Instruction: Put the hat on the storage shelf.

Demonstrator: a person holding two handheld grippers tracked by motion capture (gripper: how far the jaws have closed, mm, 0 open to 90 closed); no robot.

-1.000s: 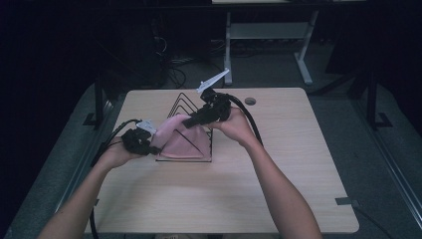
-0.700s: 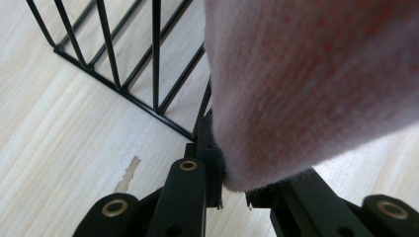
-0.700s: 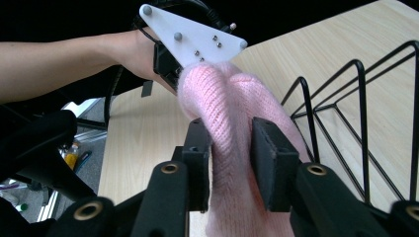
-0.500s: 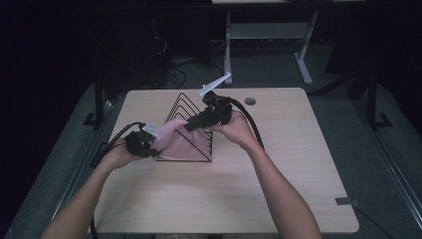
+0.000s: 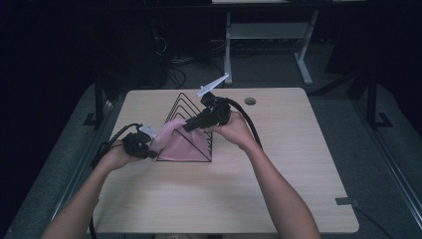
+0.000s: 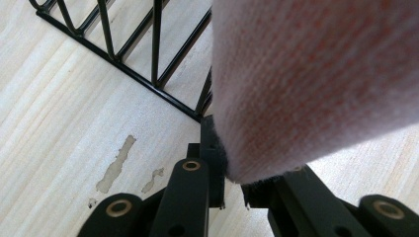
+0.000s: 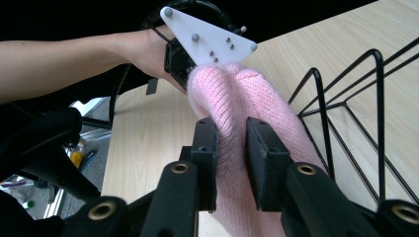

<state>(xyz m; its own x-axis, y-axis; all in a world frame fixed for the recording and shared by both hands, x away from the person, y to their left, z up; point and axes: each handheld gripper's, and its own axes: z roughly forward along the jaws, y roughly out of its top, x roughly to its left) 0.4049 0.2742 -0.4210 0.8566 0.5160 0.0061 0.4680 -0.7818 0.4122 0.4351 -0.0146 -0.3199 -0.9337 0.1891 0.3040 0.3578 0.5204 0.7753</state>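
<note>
Here I am holding a pink knitted cloth (image 5: 180, 142) between my two grippers, over the black wire rack (image 5: 191, 130) that stands near the middle of the pale wooden tabletop (image 5: 278, 164). My left gripper (image 5: 141, 145) sits low at the rack's left corner, its jaws closed narrowly on the cloth's lower edge; in the left gripper view the knit (image 6: 316, 84) bulges out just above the pinch, with the rack's base wire (image 6: 123, 66) and upright rods just beyond on the wood. My right gripper (image 5: 191, 124) is higher, near the peak of the rack, and its jaws are clamped on a thick fold of the cloth (image 7: 232, 106), which swells into two soft lobes between the pads. In that view my left hand (image 7: 148, 52) and the pale three-cornered plate (image 7: 207, 37) of the left gripper appear farther off. I judge the step to be draping the cloth over the rack: it already lies along the front face but is not yet released. The next move, I think, calls for settling the fold across the top wires, then opening both grippers without dragging the knit. The cloth is soft, fuzzy and limp; the rack is thin, rigid, glossy metal bent into nested triangles; the wood is smooth, with a few scuffed patches (image 6: 116, 165).
</note>
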